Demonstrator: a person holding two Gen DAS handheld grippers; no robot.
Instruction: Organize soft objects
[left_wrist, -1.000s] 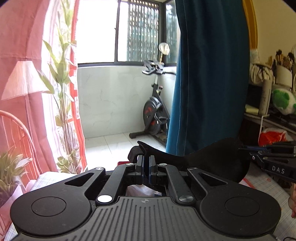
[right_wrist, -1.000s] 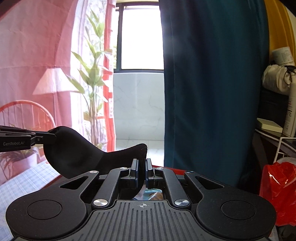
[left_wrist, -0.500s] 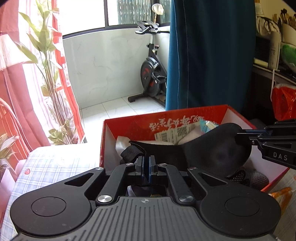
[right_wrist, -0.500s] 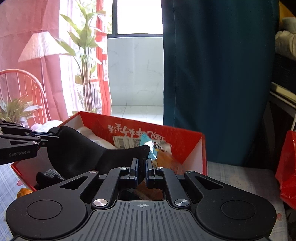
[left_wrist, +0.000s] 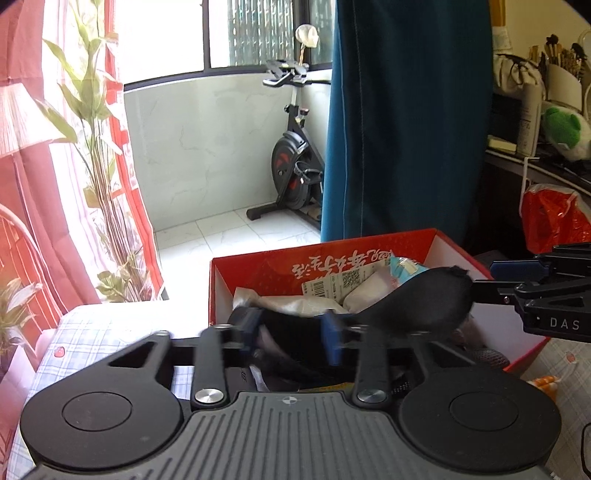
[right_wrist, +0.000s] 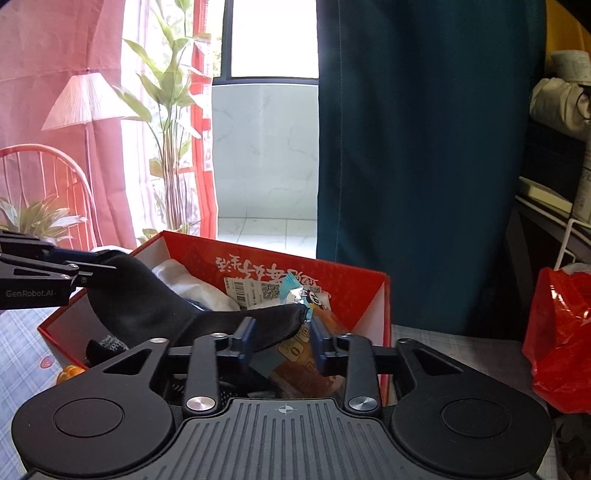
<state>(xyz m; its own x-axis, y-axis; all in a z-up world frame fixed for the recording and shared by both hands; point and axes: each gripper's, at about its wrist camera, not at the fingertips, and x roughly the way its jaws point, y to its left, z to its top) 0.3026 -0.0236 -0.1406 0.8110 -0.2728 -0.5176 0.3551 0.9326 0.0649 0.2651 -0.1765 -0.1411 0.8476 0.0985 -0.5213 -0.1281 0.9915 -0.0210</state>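
A black sock hangs over the open red cardboard box; it also shows in the right wrist view. My left gripper is open, its blue pads apart on either side of one sock end. My right gripper is open too, with the other sock end lying against its left pad. The box holds white cloth, snack packets and other dark soft items. Each gripper's fingers show at the edge of the other's view, still beside the sock.
The box stands on a table with a checked cloth. A red plastic bag lies right of the box. A teal curtain, plants, a lamp and an exercise bike stand behind. An orange toy lies by the box's left corner.
Both grippers have gone from shut on the sock to open. Both lowered from looking across the room to just over the box, and the sock now sags into it.
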